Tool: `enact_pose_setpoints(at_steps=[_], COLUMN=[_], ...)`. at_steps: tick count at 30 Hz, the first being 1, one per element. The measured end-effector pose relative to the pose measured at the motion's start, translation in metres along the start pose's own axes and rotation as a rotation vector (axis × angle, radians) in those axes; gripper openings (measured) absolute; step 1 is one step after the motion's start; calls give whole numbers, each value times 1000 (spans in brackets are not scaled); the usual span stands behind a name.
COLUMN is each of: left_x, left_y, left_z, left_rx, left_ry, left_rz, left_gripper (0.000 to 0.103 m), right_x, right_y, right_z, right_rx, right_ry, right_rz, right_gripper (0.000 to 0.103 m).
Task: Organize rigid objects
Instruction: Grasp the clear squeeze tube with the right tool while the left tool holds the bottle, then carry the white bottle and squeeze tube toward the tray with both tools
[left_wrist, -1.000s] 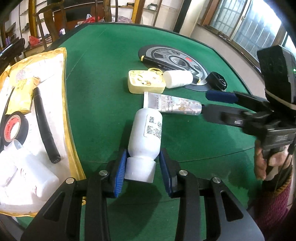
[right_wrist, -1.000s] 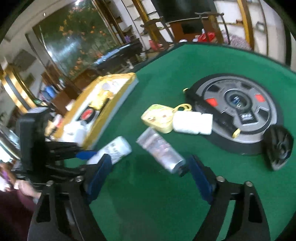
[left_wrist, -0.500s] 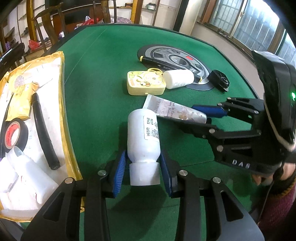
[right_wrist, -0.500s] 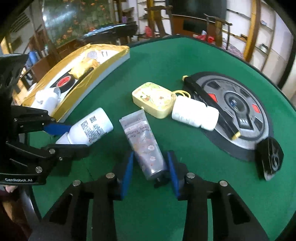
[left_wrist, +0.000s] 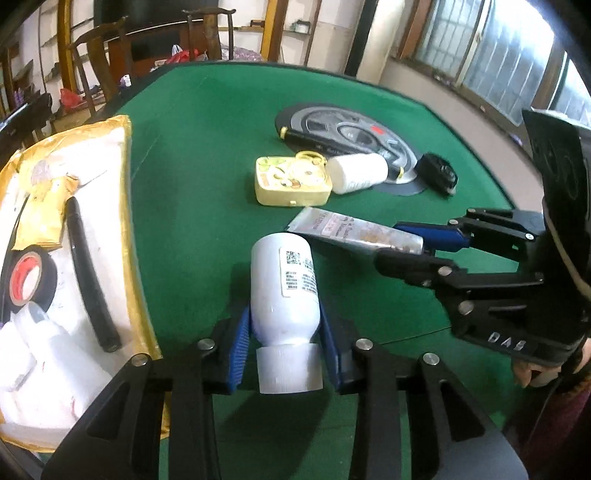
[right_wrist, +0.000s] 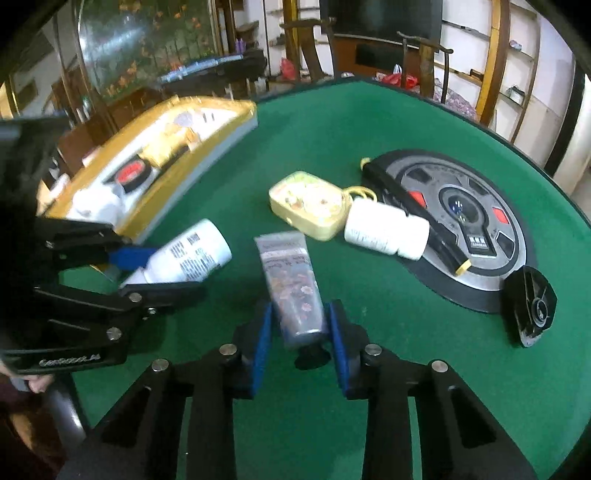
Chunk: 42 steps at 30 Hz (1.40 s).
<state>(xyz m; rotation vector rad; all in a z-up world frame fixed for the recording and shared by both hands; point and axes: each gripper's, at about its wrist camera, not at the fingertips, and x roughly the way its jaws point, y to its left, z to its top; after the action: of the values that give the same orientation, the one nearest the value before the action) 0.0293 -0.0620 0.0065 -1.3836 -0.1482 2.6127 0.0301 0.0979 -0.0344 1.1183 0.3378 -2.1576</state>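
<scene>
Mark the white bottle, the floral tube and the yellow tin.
white bottle (left_wrist: 284, 291), left wrist view, on its body below the label.
floral tube (right_wrist: 291, 288), right wrist view, mid-body.
yellow tin (left_wrist: 290, 181), left wrist view, on its printed lid.

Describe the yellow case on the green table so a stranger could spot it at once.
On the green table, look beside the round grey disc. The yellow case lies flat there, touching a small white bottle. It alone is pale yellow, with cartoon pictures on its lid.

Green felt table (left_wrist: 207, 155) bears gold-edged tray (left_wrist: 127, 206); yellow tin (left_wrist: 291, 181); white jar (left_wrist: 356, 172); grey disc (right_wrist: 476, 229).
</scene>
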Motion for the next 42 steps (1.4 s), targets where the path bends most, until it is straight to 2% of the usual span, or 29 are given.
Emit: enact_pose_setpoints(at_steps=[9, 30, 42], left_x=[-12, -14, -29], left_y=[4, 1, 9], left_z=[4, 7, 9], left_rx=[-34, -43, -61], left_ry=[-32, -39, -75], left_rz=[-31, -52, -57], left_gripper=[32, 32, 32], right_x=[-19, -49, -60], right_y=[-5, -15, -10], right_z=[7, 16, 17], right_rx=[44, 73, 80], right_ry=[-77, -255, -343], right_rz=[32, 3, 46], right_gripper=[24, 21, 21])
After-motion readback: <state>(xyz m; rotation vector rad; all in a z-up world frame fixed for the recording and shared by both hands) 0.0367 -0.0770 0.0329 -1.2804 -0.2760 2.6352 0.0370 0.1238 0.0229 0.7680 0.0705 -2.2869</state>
